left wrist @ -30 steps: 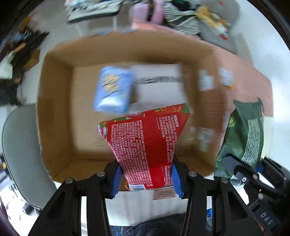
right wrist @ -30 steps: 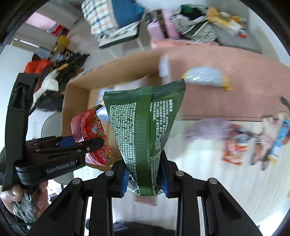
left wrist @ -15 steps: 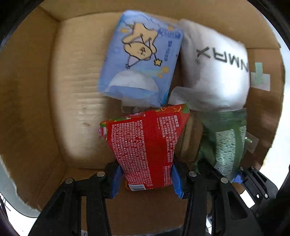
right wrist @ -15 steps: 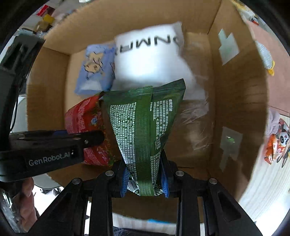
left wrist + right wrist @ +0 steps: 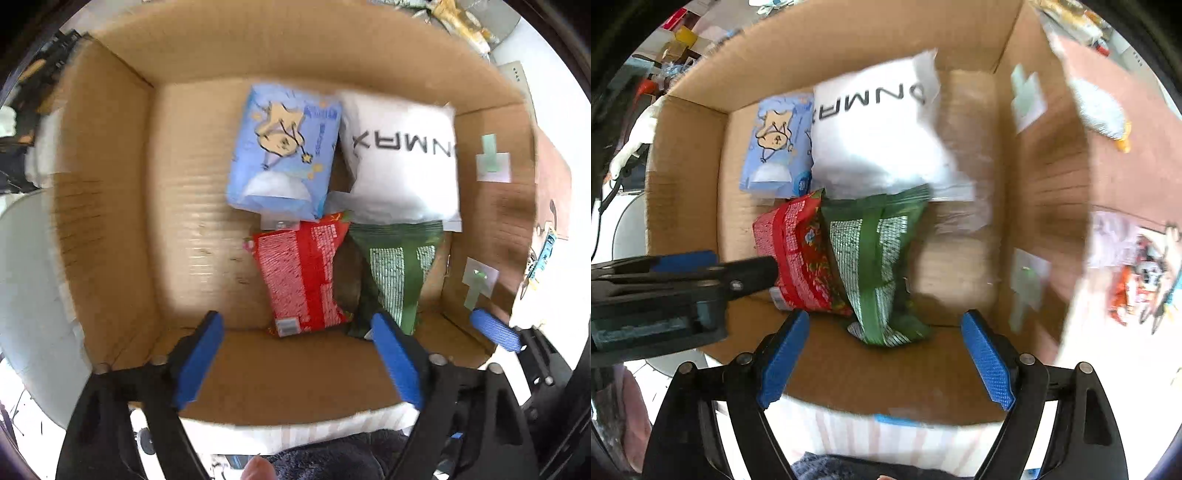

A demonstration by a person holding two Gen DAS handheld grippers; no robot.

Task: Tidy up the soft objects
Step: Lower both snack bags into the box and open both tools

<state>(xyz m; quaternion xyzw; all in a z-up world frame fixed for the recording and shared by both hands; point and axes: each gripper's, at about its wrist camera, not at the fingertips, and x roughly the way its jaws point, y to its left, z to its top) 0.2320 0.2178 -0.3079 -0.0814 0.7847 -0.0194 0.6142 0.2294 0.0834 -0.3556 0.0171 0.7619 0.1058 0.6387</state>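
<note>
Lying beyond hand-held gripper: red packet

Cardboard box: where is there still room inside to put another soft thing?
The bare floor on the left of the cardboard box, between its left wall and the red snack bag and blue tissue pack. The right side is crowded with the white pillow pack and green snack bag.

Black hand-held gripper frames, blue ribbed pads, silver screws.
</note>
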